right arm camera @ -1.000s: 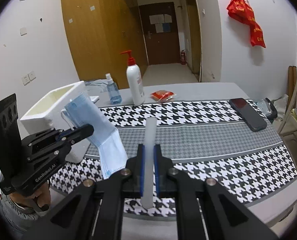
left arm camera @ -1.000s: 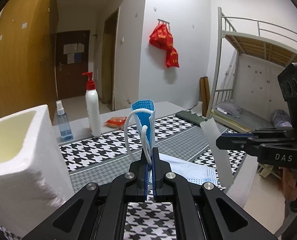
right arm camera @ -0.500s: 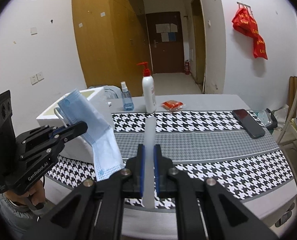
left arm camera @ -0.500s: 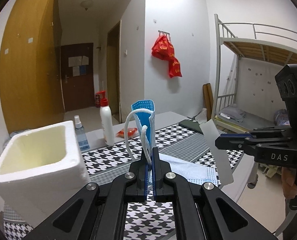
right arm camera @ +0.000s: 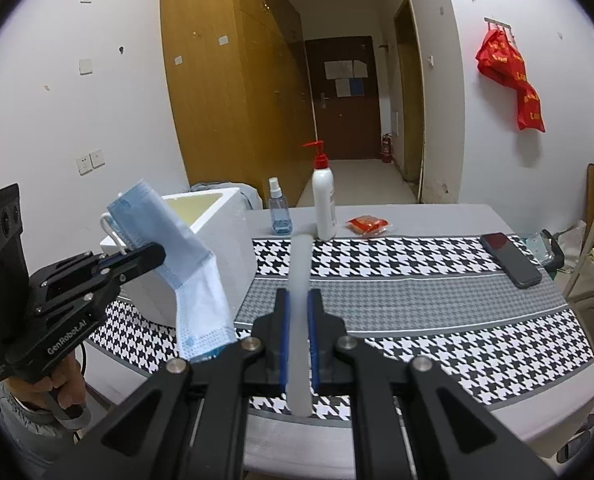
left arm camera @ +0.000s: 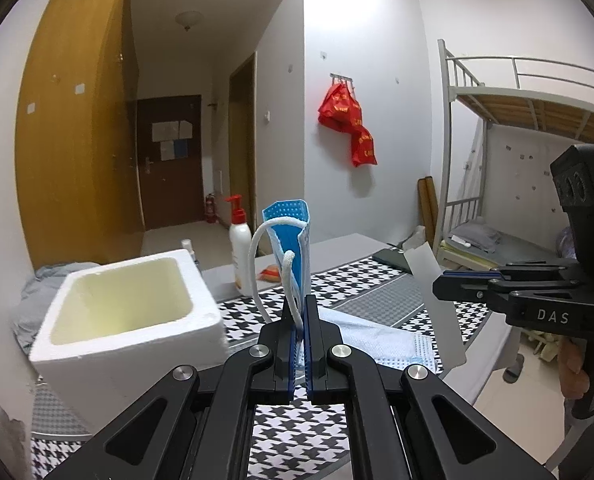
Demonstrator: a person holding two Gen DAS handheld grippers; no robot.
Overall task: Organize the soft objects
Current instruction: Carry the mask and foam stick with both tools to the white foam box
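My left gripper (left arm camera: 300,304) is shut on a blue face mask (left arm camera: 291,240) with white ear loops, held up in the air; the mask hangs down from it in the right wrist view (right arm camera: 185,264). My right gripper (right arm camera: 297,300) is shut on a translucent plastic sleeve (right arm camera: 299,304), also seen at the right of the left wrist view (left arm camera: 433,292). A white foam box (left arm camera: 129,312), open and empty, stands on the table to the left of the mask, and shows behind it in the right wrist view (right arm camera: 217,236).
A houndstooth cloth (right arm camera: 437,292) covers the table. At the back stand a pump bottle (right arm camera: 324,204), a small spray bottle (right arm camera: 278,216) and a red packet (right arm camera: 368,225). A phone (right arm camera: 511,254) lies at the right. A bunk bed (left arm camera: 517,152) stands beyond.
Both grippers have risen and pulled back from the table, each keeping its hold. The foam box now sits lower and further off in both views.
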